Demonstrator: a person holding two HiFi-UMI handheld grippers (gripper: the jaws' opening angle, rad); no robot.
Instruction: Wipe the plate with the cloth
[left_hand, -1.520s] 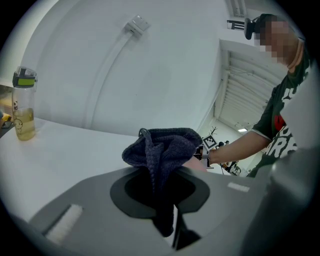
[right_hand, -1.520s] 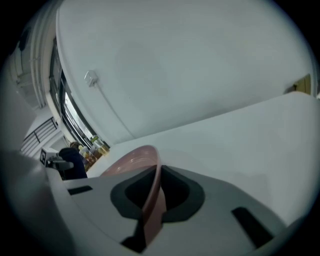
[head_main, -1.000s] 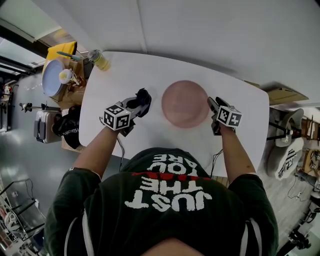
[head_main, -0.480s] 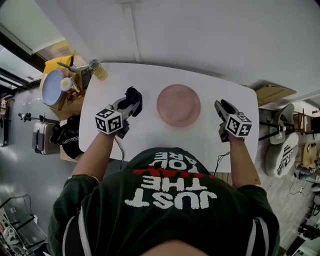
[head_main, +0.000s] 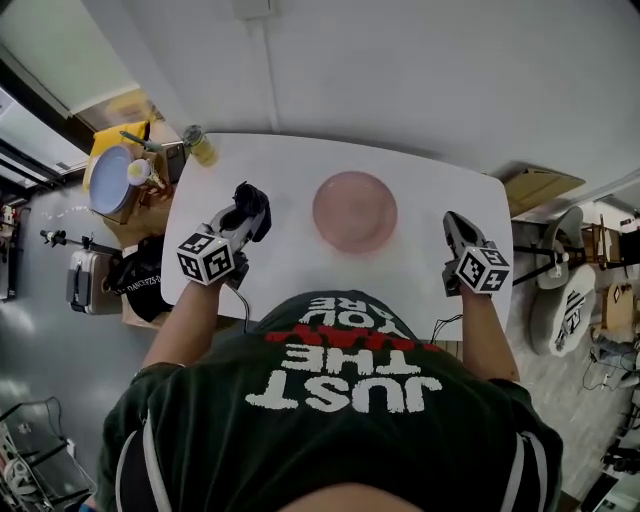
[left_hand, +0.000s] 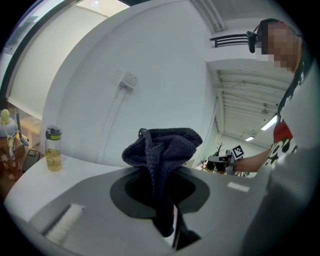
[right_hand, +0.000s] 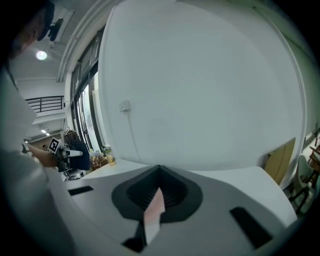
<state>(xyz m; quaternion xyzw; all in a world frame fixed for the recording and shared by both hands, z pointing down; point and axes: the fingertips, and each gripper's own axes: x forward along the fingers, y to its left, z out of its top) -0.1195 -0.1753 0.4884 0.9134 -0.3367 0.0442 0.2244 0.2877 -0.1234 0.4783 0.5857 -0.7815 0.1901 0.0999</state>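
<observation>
**Item 1. Left gripper** (head_main: 248, 210). Its jaws are closed on the cloth (left_hand: 162, 150), a dark blue knit that bunches up above the grip. A second ago it sat just left of the plate. It has since drawn back toward the table's left side and lifted, with the cloth still held.

**Item 2. Right gripper** (head_main: 456, 224). Its jaws have just been closing and now meet, and nothing shows between them. A second ago it stood at the plate's right rim with the jaws wide. It is now well apart from the plate, near the table's right edge, and raised.

**Item 3. Plate** (head_main: 355, 211). Pink and round, it lies flat at the middle of the table (head_main: 300, 268), toward the far side. It has not shifted on the table. Neither gripper touches it.

**Item 4. Bottle** (head_main: 200, 146). It holds yellow liquid and stands at the table's far left corner. It has no part in the work.

**Assessment.** Both hands have pulled away from the plate together, and the steadying hand has let go. This reads as the end of a wiping pass, and possibly of the task. Whether the plate's surface is clean cannot be told from these views. Another pass would mean bringing the cloth back over the plate and bracing the rim again.
</observation>
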